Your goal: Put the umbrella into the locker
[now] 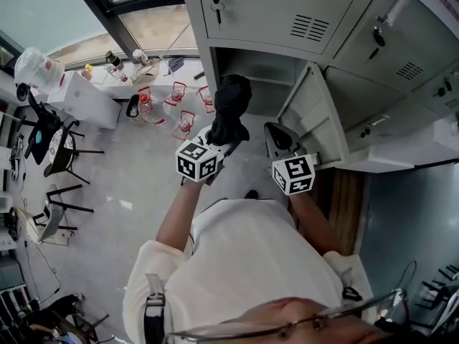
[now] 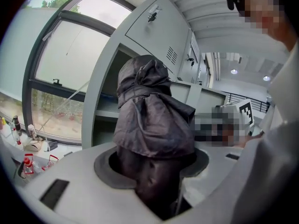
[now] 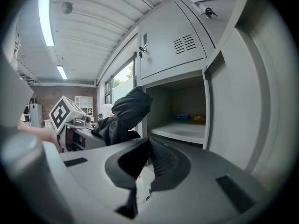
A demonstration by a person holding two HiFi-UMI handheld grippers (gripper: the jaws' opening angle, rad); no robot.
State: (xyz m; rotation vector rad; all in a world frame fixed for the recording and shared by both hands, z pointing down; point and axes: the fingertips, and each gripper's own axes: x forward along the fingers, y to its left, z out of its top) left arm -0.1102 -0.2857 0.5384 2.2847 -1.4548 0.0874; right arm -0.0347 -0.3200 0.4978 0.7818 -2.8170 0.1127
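A folded black umbrella (image 1: 231,106) stands upright in my left gripper (image 1: 217,143), which is shut on its lower part. In the left gripper view the umbrella (image 2: 152,120) fills the middle and hides the pads. It is held in front of the open locker compartment (image 1: 251,77), outside its opening. The locker door (image 1: 310,113) is swung open to the right. My right gripper (image 1: 278,140) hovers beside that door, to the right of the umbrella, its jaws (image 3: 147,155) shut with nothing between them. The right gripper view looks into the compartment (image 3: 184,125), past the umbrella (image 3: 126,113).
Small blue and yellow things (image 3: 190,118) lie at the back of the compartment's shelf. Shut locker doors (image 1: 265,6) are above and to the right. Bottles and red-framed items (image 1: 161,106) stand on the floor by the window, with a white box (image 1: 86,99) and chairs (image 1: 61,156) further left.
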